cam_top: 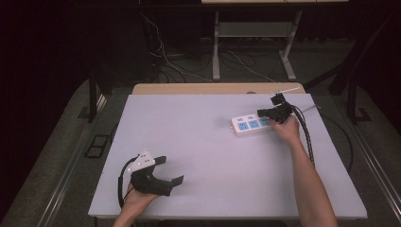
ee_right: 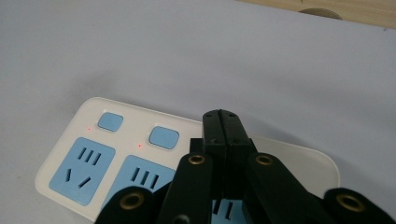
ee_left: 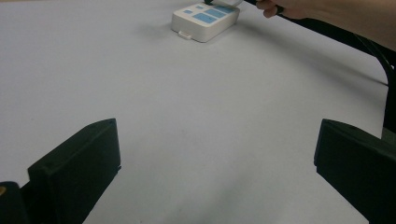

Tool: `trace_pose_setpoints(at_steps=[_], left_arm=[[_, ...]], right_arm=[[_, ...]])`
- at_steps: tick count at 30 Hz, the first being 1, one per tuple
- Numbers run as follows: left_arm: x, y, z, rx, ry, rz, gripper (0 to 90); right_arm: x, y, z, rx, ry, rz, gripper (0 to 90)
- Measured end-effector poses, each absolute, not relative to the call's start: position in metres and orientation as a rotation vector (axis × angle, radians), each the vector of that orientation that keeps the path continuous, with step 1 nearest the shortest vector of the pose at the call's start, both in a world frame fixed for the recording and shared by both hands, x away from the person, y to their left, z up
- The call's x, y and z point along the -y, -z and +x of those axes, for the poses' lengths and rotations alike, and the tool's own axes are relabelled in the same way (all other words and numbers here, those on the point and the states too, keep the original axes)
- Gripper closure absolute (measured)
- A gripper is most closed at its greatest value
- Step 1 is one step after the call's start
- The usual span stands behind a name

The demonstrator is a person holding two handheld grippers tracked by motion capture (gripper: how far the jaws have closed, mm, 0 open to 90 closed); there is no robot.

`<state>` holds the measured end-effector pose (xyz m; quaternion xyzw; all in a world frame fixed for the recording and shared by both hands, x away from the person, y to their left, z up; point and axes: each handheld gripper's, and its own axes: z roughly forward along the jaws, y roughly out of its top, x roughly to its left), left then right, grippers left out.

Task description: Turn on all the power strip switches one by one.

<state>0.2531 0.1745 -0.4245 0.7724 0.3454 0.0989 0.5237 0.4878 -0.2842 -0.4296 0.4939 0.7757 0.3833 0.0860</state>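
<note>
While the right gripper (ee_right: pixel 223 122) keeps its two black fingers (ee_right: pixel 212 133) pressed flat together with nothing between them, their joined tips hang over the white plastic power strip with pale blue sockets (ee_right: pixel 88 170), above the stretch just past its second blue switch button (ee_right: pixel 164 137). Whether the tips actually touch the casing cannot be told. Beside that button sits a first blue button (ee_right: pixel 110 121), and a small red light (ee_right: pixel 139 146) glows next to each one. Below the buttons lie the blue socket faces, two of them plainly seen and a third partly covered by the gripper's linkage.

From the high view, the power strip (cam_top: pixel 249 125) lies flat on the grey bench (cam_top: pixel 198 142), with the right gripper (cam_top: pixel 276 111) at the strip's right end and the right hand (cam_top: pixel 286 128) just behind it. A black cable (cam_top: pixel 306 137) trails from that gripper along the forearm.

Well apart from the power strip, toward the near left of the bench, the left gripper (cam_top: pixel 171 170) has its fingers (ee_left: pixel 77 168) spread wide and holding nothing; bare bench surface shows between them. They point toward the strip (ee_left: pixel 205 21), which lies far ahead of them. The left hand (cam_top: pixel 137 196) rests near the bench's front edge, on the side opposite the strip, and a grey three-cornered plate (cam_top: pixel 143 159) tops that gripper.
</note>
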Motion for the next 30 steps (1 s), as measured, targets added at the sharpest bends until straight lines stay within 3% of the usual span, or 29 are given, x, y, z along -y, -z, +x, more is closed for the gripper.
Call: trace_pose_setpoints(at_steps=[19,30], left_arm=[[-0.173,0.425,0.253,-0.819,-0.239,1.86,0.0],[-0.175,0.425,0.253,-0.826,-0.237,1.849,0.0]], right_arm=[[0.296,0.441,0.483,-2.235,-1.3,1.517,90.0],[0.29,0.433,0.48,-2.25,-1.191,1.474,90.0]])
